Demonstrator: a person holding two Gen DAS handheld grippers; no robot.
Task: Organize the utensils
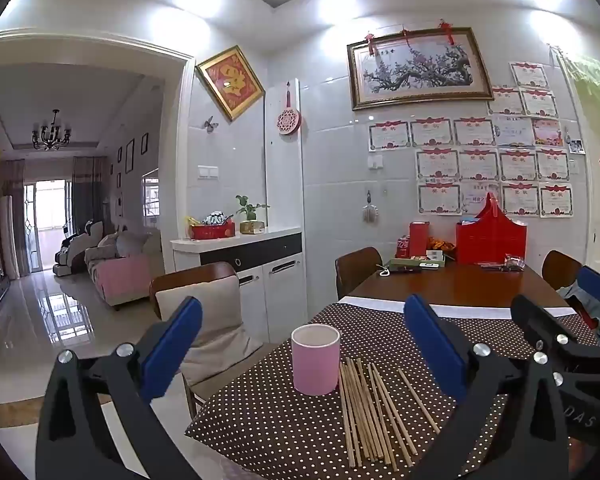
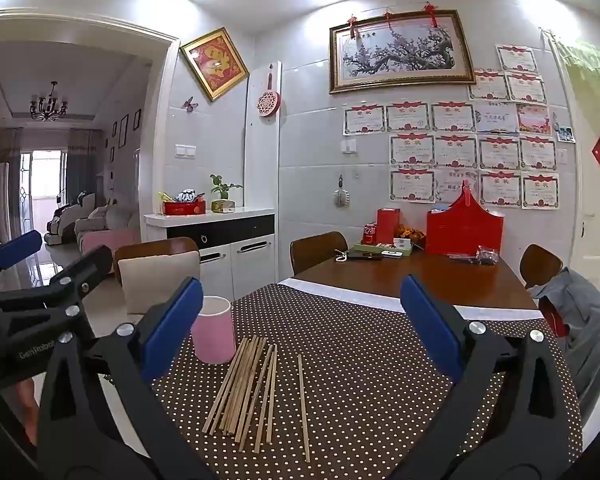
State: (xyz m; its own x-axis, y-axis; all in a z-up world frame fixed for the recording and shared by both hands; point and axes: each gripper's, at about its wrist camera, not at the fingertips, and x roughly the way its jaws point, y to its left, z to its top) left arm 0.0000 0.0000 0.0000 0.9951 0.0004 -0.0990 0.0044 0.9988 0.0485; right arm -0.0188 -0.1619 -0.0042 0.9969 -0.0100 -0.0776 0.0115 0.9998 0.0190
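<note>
The left gripper and the right gripper are held level above the near end of a dining table, jaws spread wide and nothing between them. A pink cup stands upright on a brown polka-dot tablecloth, and it is empty as far as its rim can be seen. Wooden chopsticks lie loose on the cloth just right of the cup, the nearest ones touching or almost touching its base, one stray stick set apart further right.

Nothing has yet been put in the cup. Trouble is judged likeliest at the pick-up: thin sticks lying flat may slip from the wide blue pads or be scattered. The light cup could be tipped if it is nudged, being close to the table's left edge.
</note>
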